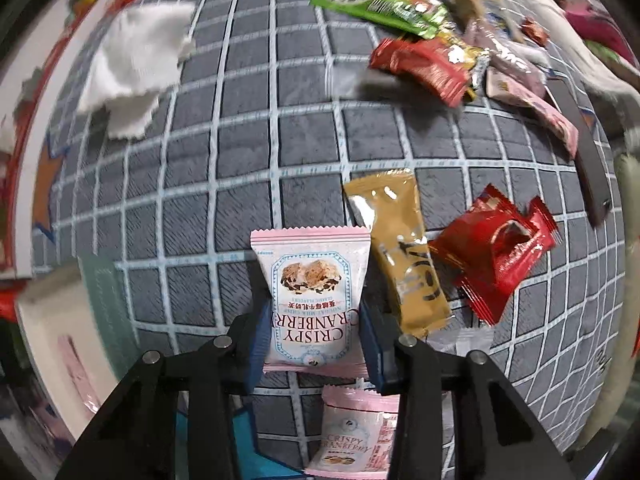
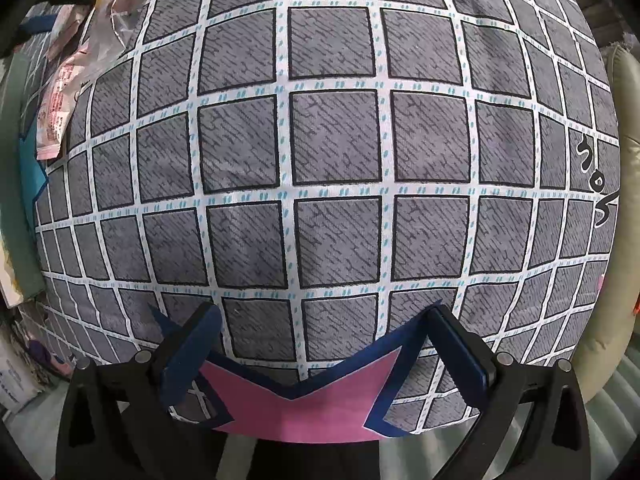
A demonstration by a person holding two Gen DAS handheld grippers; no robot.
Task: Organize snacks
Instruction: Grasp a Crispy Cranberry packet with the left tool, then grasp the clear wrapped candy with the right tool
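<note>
A pink "Crispy Cranberry" packet (image 1: 312, 272) stands between the blue pads of my left gripper (image 1: 314, 312), which is shut on its sides and points down at the grey grid cloth (image 1: 248, 152). A second pink cranberry packet (image 1: 352, 436) lies on the cloth just below it. To the right lie a gold packet (image 1: 400, 256) and a red packet (image 1: 496, 256). My right gripper (image 2: 322, 316) hangs open over bare grid cloth (image 2: 336, 140), with nothing between its fingers and a printed pink star (image 2: 304, 416) beneath them.
A pile of snacks lies at the far right: a green packet (image 1: 376, 4), a red one (image 1: 420, 64), a long pink one (image 1: 532, 104). A white crumpled cloth (image 1: 136, 68) lies far left, and a white box (image 1: 52, 328) stands at the lower left. Pink wrappers (image 2: 68, 92) sit at the cloth's left edge.
</note>
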